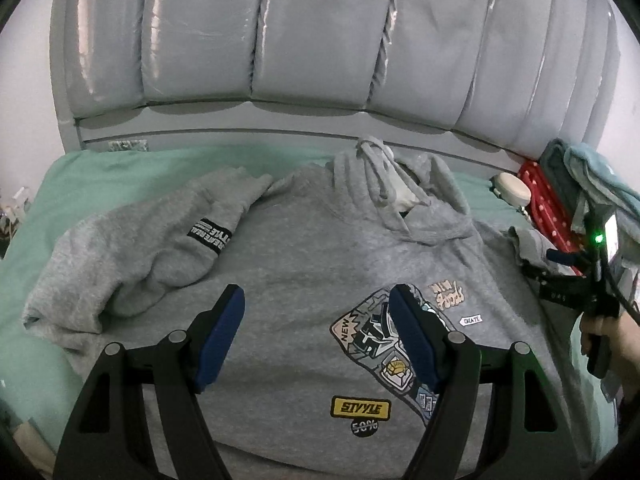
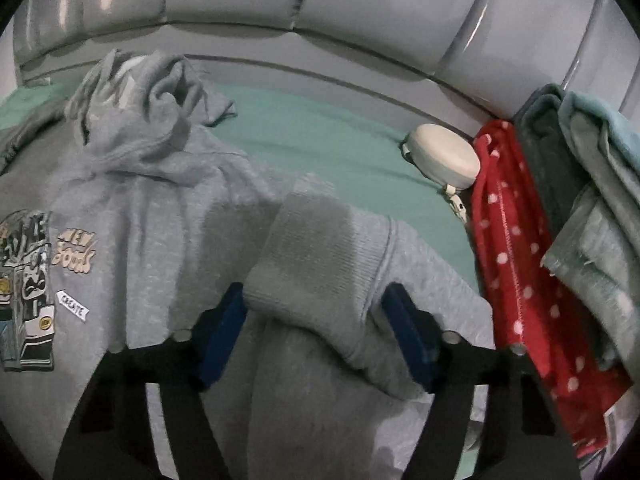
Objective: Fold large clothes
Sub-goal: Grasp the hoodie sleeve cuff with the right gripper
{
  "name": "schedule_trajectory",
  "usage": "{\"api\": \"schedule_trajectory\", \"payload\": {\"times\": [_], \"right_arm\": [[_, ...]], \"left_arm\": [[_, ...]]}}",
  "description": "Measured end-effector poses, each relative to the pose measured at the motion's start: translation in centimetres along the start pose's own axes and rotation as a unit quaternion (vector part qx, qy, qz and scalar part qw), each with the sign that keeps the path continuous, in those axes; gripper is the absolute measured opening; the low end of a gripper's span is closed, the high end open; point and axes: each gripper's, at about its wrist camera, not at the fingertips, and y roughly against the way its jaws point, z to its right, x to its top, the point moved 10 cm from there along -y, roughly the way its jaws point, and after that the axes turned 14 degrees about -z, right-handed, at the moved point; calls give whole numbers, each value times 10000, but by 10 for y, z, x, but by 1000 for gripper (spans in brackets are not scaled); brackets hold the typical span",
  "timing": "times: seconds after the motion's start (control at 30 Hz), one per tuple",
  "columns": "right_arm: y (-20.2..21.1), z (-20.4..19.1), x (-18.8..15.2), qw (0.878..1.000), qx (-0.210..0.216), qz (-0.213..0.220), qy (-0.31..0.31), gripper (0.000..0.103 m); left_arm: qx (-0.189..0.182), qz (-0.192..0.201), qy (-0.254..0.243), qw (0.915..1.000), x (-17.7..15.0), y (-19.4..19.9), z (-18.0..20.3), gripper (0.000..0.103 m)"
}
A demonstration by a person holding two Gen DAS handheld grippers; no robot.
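A grey hoodie (image 1: 304,248) with printed patches lies front up on the bed, its hood (image 1: 392,188) toward the headboard. One sleeve (image 1: 160,248) lies bunched at the left of the left wrist view. My left gripper (image 1: 316,292) hovers open over the chest print, nothing between its blue pads. In the right wrist view the hoodie (image 2: 160,220) fills the left half, and its other sleeve's ribbed cuff (image 2: 316,248) sits between the pads of my right gripper (image 2: 315,290), which touch both of its edges. A hand (image 1: 612,340) holds that gripper at the right edge.
The green sheet (image 1: 120,168) covers the bed under a padded grey headboard (image 1: 320,40). A white round case (image 2: 444,160) lies at the back right. A red dotted cloth (image 2: 516,260) and grey and teal towels (image 2: 592,200) pile along the right side.
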Motion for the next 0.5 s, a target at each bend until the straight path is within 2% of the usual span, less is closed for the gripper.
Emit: {"api": "schedule_trajectory", "payload": {"times": [0.03,0.07,0.13,0.23,0.5], "right_arm": [[4,0,1,10000,77,53,-9,43],[7,-1,3,9998,170,87,-10,33],[16,2,9,9995,189,222,-110,22],[28,11,15,9983,240,432,-294,11],[62,20,25,9925,621,831,-643,10]], "left_arm": [[6,4,-21,10000,-1,1,1,77],[7,10,-35,10000,-1,2,1,77],[0,19,-45,10000,-2,3,1,77],[8,73,-44,10000,-2,8,1,77],[86,268,-92,9996,2,23,4,77]]}}
